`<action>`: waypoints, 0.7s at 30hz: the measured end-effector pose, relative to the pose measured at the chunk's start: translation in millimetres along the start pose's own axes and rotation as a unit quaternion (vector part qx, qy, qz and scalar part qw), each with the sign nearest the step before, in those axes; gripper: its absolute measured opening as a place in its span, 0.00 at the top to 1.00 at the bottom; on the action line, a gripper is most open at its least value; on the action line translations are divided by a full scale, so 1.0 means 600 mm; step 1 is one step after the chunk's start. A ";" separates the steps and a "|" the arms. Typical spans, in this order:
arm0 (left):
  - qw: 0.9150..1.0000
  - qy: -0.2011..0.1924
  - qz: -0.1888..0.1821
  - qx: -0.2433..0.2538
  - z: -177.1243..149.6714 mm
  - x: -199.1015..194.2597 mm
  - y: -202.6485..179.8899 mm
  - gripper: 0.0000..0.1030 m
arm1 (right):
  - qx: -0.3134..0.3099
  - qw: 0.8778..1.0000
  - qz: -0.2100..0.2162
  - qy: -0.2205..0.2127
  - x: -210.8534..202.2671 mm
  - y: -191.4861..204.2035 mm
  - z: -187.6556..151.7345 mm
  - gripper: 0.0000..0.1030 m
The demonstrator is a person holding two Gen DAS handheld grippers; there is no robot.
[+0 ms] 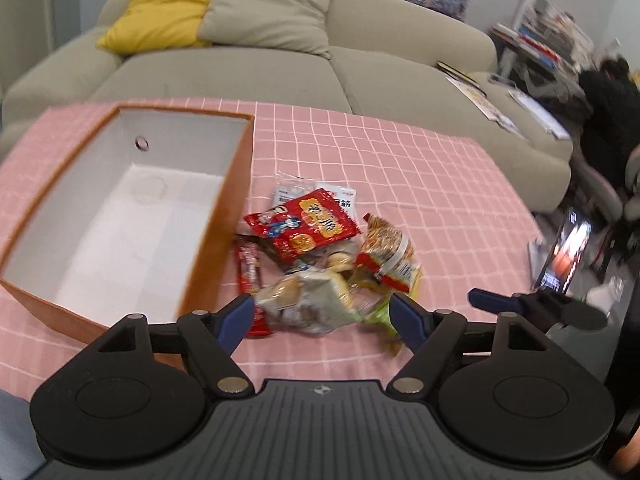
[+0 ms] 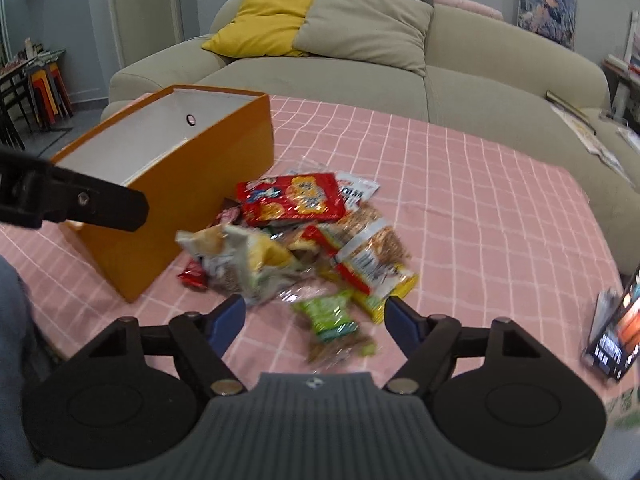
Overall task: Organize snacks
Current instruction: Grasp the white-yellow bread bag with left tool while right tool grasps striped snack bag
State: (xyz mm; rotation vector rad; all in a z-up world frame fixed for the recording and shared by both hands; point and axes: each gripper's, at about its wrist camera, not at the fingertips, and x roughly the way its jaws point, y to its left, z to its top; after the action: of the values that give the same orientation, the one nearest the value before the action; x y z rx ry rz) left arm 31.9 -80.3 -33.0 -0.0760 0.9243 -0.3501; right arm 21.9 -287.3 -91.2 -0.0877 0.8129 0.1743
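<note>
Snacks heaped beside orange box (crinkly red, green, yellow packets)

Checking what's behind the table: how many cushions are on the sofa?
2: a yellow cushion on the left and a beige cushion leaning beside it on the right. More may lie out of view.

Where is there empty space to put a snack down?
Inside the orange box, whose white floor is bare. Also the pink tablecloth between the snack pile and the sofa. It is crowded right beside the box.
</note>
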 end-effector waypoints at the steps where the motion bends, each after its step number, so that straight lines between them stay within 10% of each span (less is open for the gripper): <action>1: 1.000 0.003 -0.001 -0.014 0.003 0.009 0.002 0.10 | -0.006 1.000 -0.002 -0.002 0.006 -0.004 0.004 0.28; 21: 0.980 0.121 0.082 -0.135 0.024 0.176 0.018 0.08 | -0.111 0.993 0.019 0.025 0.161 -0.046 0.052 0.24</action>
State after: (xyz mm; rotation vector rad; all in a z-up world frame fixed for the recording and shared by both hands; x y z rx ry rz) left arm 104.3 -106.3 -107.4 -0.2079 1.2071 -0.0795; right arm 114.5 -298.3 -139.7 -0.2879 0.8437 0.2984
